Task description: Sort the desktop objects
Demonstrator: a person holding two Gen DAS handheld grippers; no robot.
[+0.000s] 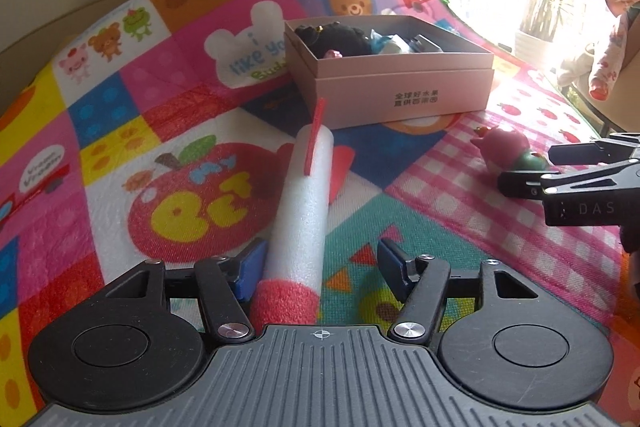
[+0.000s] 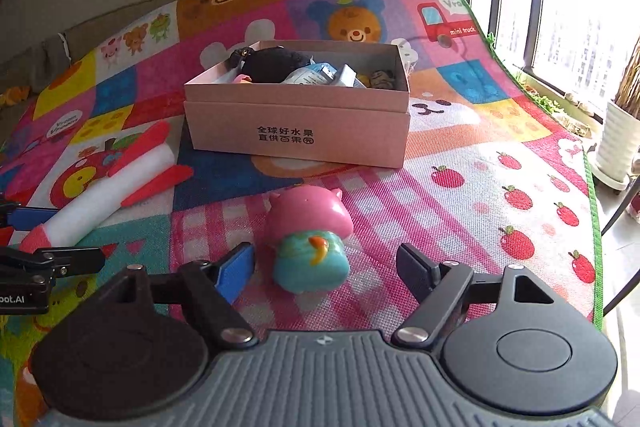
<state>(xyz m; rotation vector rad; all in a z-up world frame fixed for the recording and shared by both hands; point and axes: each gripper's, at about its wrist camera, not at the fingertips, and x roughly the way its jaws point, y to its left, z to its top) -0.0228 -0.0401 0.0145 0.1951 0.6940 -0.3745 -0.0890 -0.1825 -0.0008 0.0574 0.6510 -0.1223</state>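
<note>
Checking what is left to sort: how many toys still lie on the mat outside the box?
2: a foam rocket between the open left gripper, and a pink pig toy before the open right gripper. None seems hidden.

The box (image 2: 298,131) sits on the mat (image 2: 480,163), with small toys inside it. The rocket (image 2: 104,195) lies on the mat in front of the box, to its left. The pig toy (image 2: 308,231) sits in front of the box too, right of the rocket.
</note>
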